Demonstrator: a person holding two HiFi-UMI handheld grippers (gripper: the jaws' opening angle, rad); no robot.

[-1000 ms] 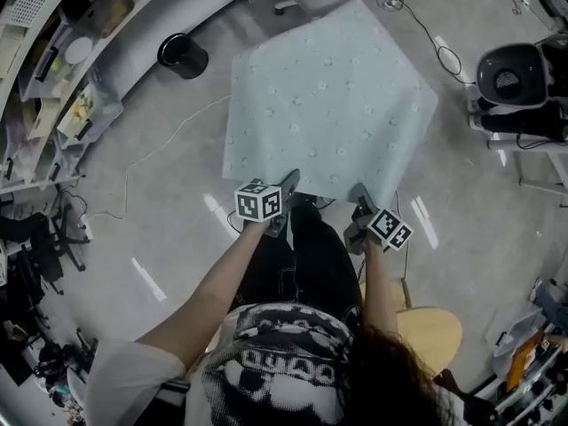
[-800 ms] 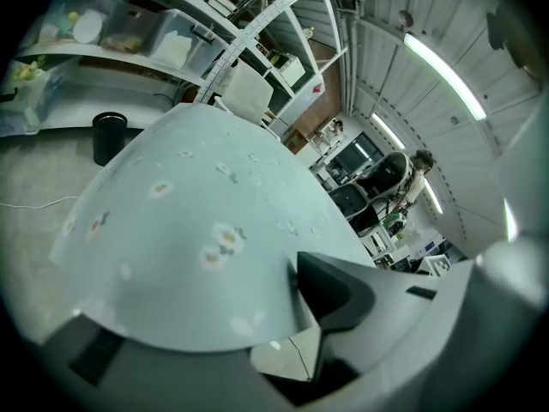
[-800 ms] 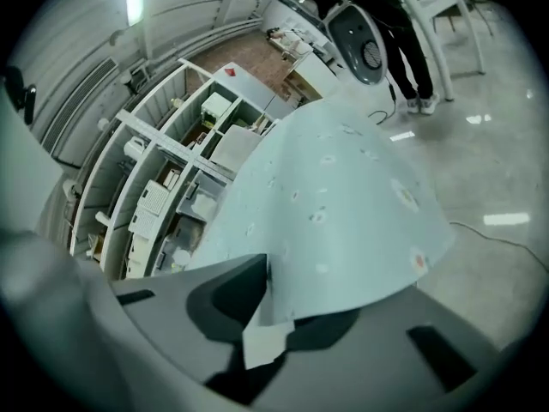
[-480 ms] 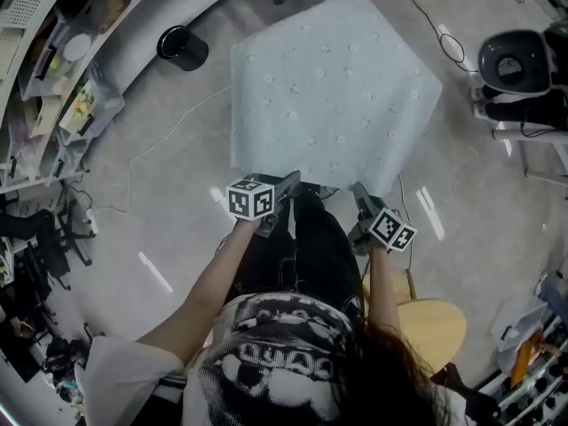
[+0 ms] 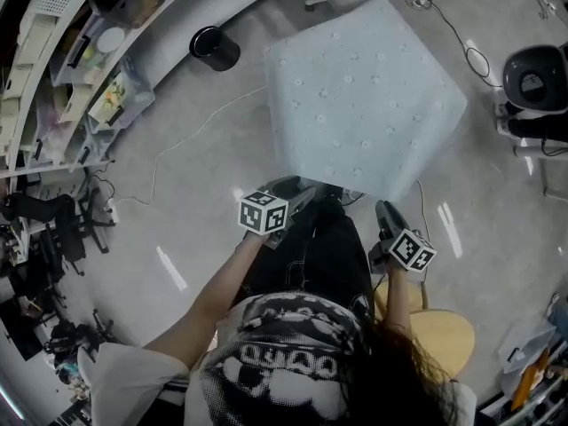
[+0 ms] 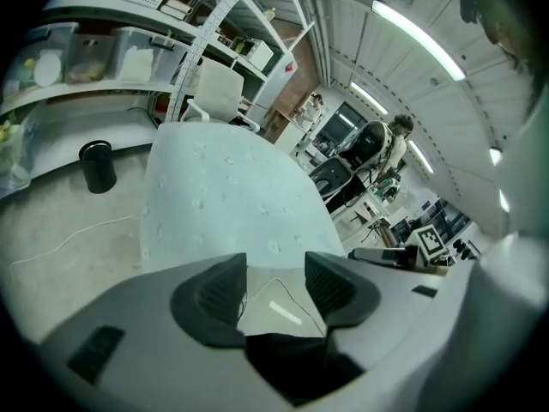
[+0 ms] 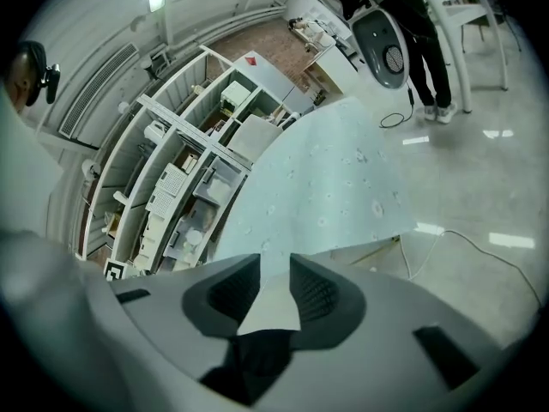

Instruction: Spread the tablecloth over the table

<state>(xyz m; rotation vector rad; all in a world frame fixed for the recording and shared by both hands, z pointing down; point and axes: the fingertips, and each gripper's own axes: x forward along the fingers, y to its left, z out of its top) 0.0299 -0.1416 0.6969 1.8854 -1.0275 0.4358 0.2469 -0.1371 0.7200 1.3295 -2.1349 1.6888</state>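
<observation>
Nearest to me, at the lower right of the head view, is a wooden stool [image 5: 439, 335]. Up from there, my left gripper [image 5: 300, 192] sits just left of centre. My right gripper [image 5: 384, 209] is right of centre and a little lower in frame, with dark trousers [image 5: 333, 256] between the two.

In the left gripper view, the jaws have just been opening and stand wide apart with nothing between them. Only the floor [image 6: 266, 312] and a thin cable [image 6: 280, 279] show through the gap. In the right gripper view, those jaws came open too, then eased in a touch. They are apart, with the pads pressing on nothing. Both grippers hang just short of the cloth's near edge.

The tablecloth [image 5: 364, 96] is pale blue with small spots and fills the upper centre of the head view. It lies smooth over the table, its near edge hanging down. To its left, a white cable [image 5: 191, 136] trails across the floor. Further up, a black cylinder [image 5: 214, 48] stands by the cloth's upper-left corner, and curved shelves [image 5: 80, 51] crowd the upper left. At the far right edge is a round black device [image 5: 537, 82].
</observation>
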